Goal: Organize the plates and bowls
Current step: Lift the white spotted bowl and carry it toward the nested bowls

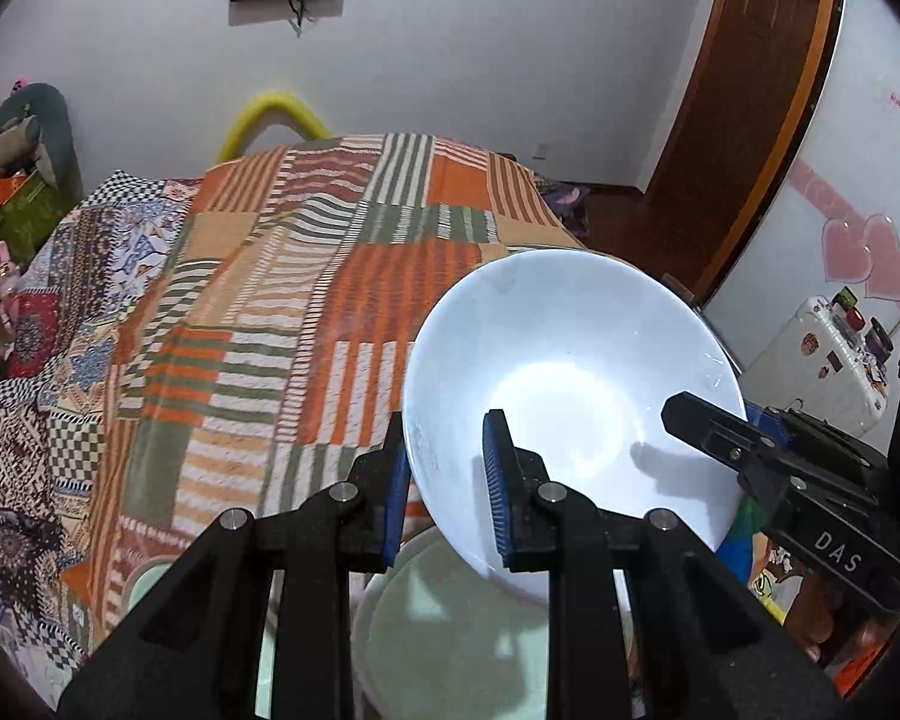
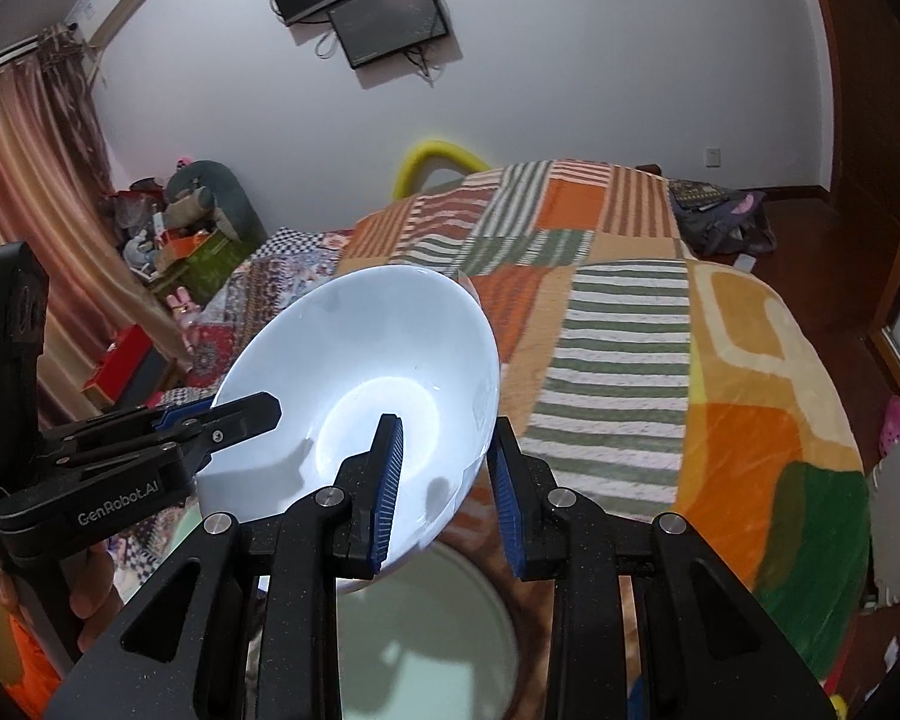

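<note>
Gripping opposite sides of one white bowl (image 1: 570,396), both claws hold it tilted in the air, its hollow turned toward the cameras. In the left wrist view the left claw (image 1: 447,483) has its blue pads either side of the bowl's near-left rim — one pad outside the wall, one inside — closed down onto it. The right claw (image 2: 447,489) straddles the rim the same way in its own view, one finger inside the bowl and one outside, clamped on the wall. Each claw also shows in the other's view, biting the far edge of the bowl. Just below the bowl lies a pale green plate (image 1: 456,636), blurred and partly hidden behind the fingers; what it rests on cannot be made out. Beyond stretches a bed covered with a patchwork blanket (image 1: 306,312) of orange, green and cream stripes. Farther back a yellow curved tube (image 1: 270,114) rises behind the bed against a white wall, where a dark screen (image 2: 390,21) hangs. A brown wooden door (image 1: 750,90) stands at the right, and striped curtains (image 2: 24,180) hang at the left.
</note>
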